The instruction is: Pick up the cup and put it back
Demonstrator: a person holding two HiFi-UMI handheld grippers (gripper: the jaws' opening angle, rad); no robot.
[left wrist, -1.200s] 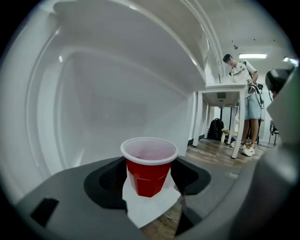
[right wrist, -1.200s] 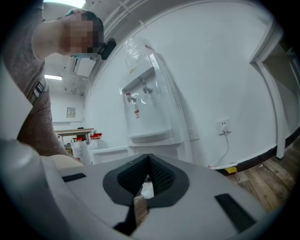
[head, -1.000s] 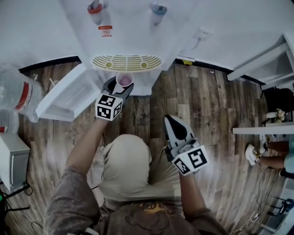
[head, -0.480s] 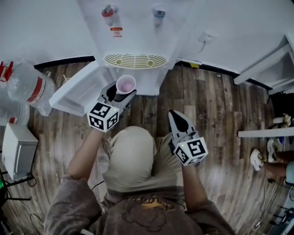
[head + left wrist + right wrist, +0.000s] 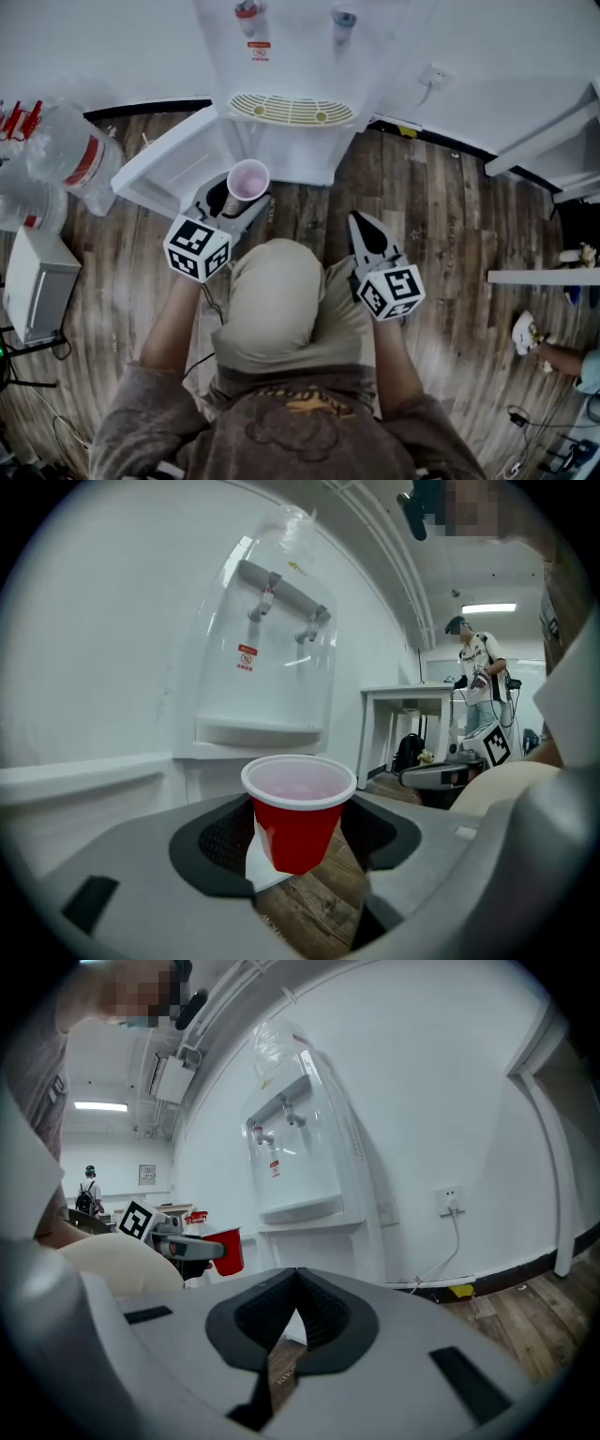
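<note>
A red plastic cup (image 5: 248,178) with a white rim and pale inside stands upright between the jaws of my left gripper (image 5: 239,192), which is shut on its lower body. In the left gripper view the cup (image 5: 298,813) hangs in the air in front of the white water dispenser (image 5: 267,658), held by that gripper (image 5: 298,834). The dispenser's drip tray (image 5: 292,110) lies beyond the cup, apart from it. My right gripper (image 5: 362,223) is at the right over the person's lap, shut and empty (image 5: 296,1274). From there the cup (image 5: 228,1249) shows at the left.
The dispenser's lower cabinet door (image 5: 173,164) stands open to the left of the cup. Large water bottles (image 5: 70,159) lie at the far left beside a white box (image 5: 33,295). A white table (image 5: 408,700) is to the right. Another person (image 5: 478,667) stands in the background.
My left gripper has drawn the cup back from under the drip tray toward the person's body and lifted it. The right gripper has stayed where it was.
</note>
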